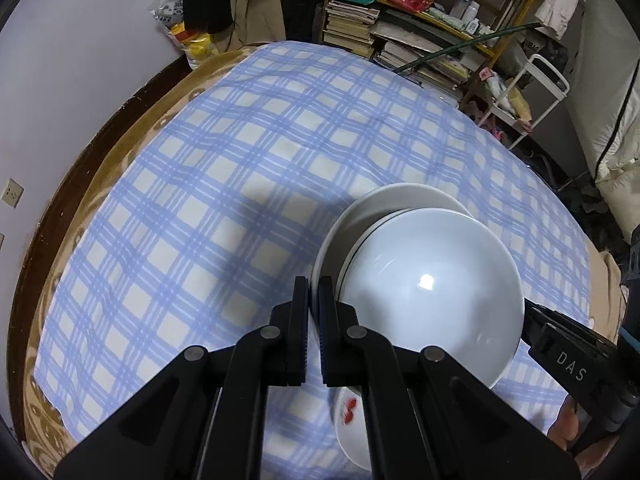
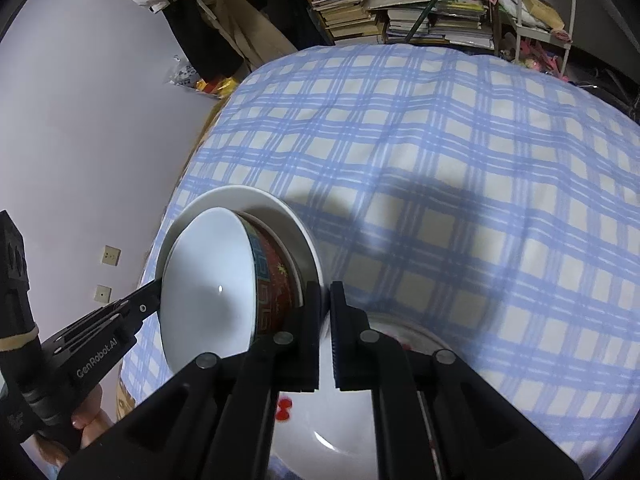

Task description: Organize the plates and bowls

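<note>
A stack of a white plate with a white bowl in it is held in the air over the checked bed. The bowl has a red and blue patterned outside. My left gripper is shut on the plate's rim on one side. My right gripper is shut on the plate's rim on the opposite side. Below the stack a white plate with red flower marks lies on the bed; it also shows in the left wrist view.
A blue and white checked cloth covers the bed. A lilac wall runs along the left. Shelves with stacked books and a white cart stand beyond the bed's far end.
</note>
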### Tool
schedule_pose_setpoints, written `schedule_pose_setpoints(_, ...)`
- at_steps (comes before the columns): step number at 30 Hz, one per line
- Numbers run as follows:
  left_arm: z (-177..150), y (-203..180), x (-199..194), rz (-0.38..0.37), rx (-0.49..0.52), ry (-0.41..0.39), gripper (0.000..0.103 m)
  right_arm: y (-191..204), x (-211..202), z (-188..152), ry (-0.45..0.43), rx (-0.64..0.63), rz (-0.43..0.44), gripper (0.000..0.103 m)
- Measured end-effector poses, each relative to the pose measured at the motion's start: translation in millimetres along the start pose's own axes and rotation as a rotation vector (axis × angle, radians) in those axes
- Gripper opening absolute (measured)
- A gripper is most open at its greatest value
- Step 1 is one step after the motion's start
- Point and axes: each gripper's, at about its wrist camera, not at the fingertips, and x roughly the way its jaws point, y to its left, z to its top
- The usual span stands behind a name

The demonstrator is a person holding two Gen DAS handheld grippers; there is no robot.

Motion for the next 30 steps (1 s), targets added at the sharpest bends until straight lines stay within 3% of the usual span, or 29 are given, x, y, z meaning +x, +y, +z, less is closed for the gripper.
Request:
schedule_pose_setpoints(11,-47.5,-26.3,-26.4,-0.007,0.04,-0.028,0.003,-23.1,-31.9,-45.9,-0.007,0.035,-0.005,0.009)
schedule_pose_setpoints(17,-74.4,-36.1,-13.2,0.012,0.057,0.013,0.003,-36.0,-27.0,-70.7,0.016,0.061,-0.034,0.008)
schedule_pose_setpoints(22,-97.3,-39.1,11.0,0.031,0.074,0.096,0.004,-49.4,-16.5,-88.8,0.034,0.087,-0.048,0.007)
schedule_pose_setpoints(25,-104.0,-44.0,13.9,0.068,0.117,0.091,0.005,-49.9,-21.3,-90.9,0.002,0.075,-0.032,0.007)
schedule_pose_setpoints(30,-104.0,-43.5,14.4,0.059,0.113,0.089,0.005,-47.6,-23.6,-93.7,-0.032,0.055,-0.037,0.007)
